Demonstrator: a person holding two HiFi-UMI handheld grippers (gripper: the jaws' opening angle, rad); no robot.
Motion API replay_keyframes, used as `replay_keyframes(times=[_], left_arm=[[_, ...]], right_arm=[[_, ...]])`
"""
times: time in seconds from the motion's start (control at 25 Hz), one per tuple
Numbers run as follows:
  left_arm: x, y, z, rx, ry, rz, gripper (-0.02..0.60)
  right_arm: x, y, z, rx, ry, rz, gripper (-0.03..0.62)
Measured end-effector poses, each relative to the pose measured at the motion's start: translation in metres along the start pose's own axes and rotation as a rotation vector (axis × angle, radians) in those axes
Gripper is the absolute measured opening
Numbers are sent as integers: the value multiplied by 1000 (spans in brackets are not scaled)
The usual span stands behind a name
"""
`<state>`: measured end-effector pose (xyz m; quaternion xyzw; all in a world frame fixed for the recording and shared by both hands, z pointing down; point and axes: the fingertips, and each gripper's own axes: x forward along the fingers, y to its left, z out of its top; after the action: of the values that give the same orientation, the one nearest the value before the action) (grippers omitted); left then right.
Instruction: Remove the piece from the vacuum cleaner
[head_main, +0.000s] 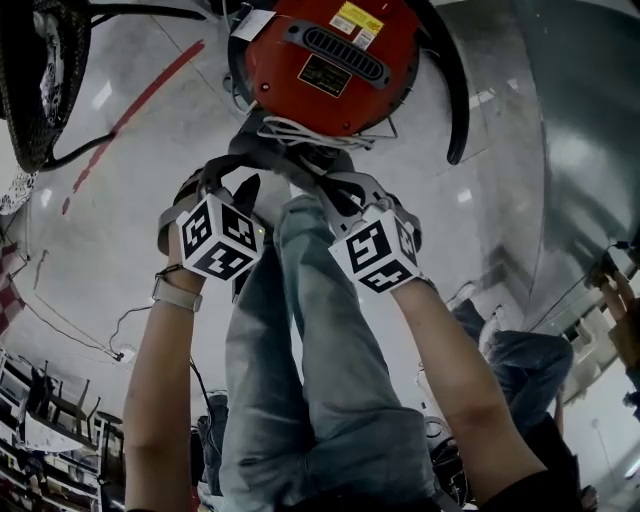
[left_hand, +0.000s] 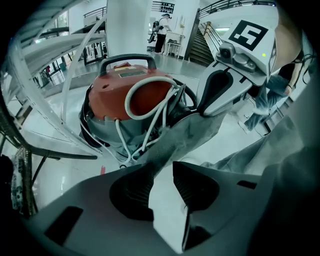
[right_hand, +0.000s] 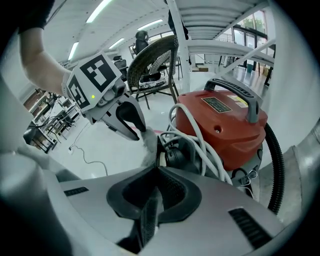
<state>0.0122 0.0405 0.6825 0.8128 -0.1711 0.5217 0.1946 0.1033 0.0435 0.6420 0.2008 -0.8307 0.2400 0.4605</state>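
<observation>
1. The pale glossy floor fills the scene, with a red stripe painted on it at the far left.
2. The person's legs in jeans run up the middle of the head view, between the 2 forearms.
3. The red vacuum cleaner stands on the floor at the far centre. Its black carry handle is on top and a grey lower body sits under the red lid.
4. A dark wicker chair stands to the far left of the vacuum cleaner.
5. A black ribbed hose curves down the vacuum cleaner's right side.
6. The grey fabric piece hangs out of the vacuum cleaner's near side, still joined to it, and stretches toward both tongs.
7. A white cord is looped over the near side of the red lid, just above that fabric.
8. The right gripper is clenched on the grey fabric piece, with a strip of it rising from between the closed jaws.
9. The left gripper is released. Its jaws stand apart with floor showing through the gap, and the fabric's edge reaches the left jaw's tip without being pinched.
</observation>
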Motion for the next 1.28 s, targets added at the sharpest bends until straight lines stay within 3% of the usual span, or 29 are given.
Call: replay_keyframes(times=[1.28], left_arm=[[-1,-21,-17,-31,10,-3,132]], right_arm=[[3,9,-4,-202,29,31,43]])
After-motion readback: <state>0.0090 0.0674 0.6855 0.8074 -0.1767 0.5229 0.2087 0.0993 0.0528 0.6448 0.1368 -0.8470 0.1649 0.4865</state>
